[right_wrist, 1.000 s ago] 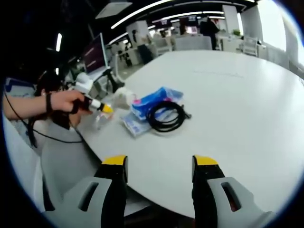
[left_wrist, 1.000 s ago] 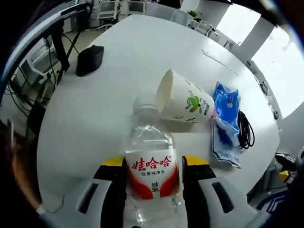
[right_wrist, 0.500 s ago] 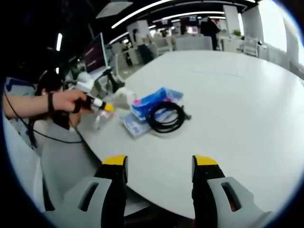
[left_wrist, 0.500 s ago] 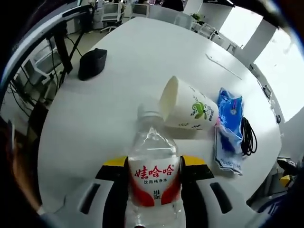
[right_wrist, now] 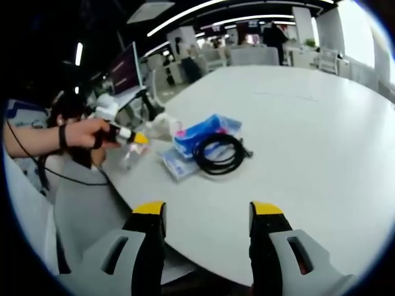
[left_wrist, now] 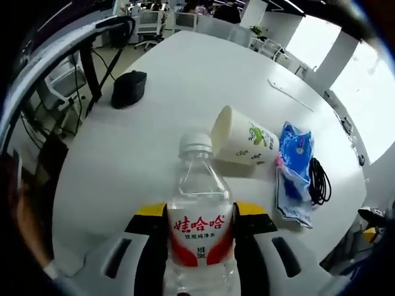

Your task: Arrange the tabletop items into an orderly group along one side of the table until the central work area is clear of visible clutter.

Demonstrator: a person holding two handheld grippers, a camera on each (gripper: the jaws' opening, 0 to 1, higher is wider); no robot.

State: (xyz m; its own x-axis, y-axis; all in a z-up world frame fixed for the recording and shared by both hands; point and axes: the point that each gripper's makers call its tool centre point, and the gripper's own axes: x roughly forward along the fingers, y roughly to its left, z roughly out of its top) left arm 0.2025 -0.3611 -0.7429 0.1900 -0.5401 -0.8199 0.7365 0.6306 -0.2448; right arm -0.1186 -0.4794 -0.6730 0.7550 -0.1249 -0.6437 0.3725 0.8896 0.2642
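A clear water bottle [left_wrist: 199,209] with a red label and white cap stands between the jaws of my left gripper [left_wrist: 200,216], which is shut on it. Just beyond its cap a white paper cup [left_wrist: 244,143] lies on its side on the white table [left_wrist: 185,74]. To the right of the cup are a blue tissue pack [left_wrist: 295,151] and a coiled black cable [left_wrist: 320,182]. My right gripper [right_wrist: 207,216] hovers open over the table's near edge, nothing between its jaws. In its view a hand holds the left gripper [right_wrist: 126,135] with the bottle [right_wrist: 133,154], left of the blue pack [right_wrist: 207,131] and cable [right_wrist: 219,154].
A black pouch-like object [left_wrist: 129,88] lies at the far left of the table. A thin white strip [left_wrist: 287,92] rests far right. Desks, chairs and monitors stand beyond the table. The table's far half [right_wrist: 308,105] is bare in the right gripper view.
The left gripper view has drawn back and up with the bottle still gripped, so the cup and pack look farther off. The right gripper has hardly moved.
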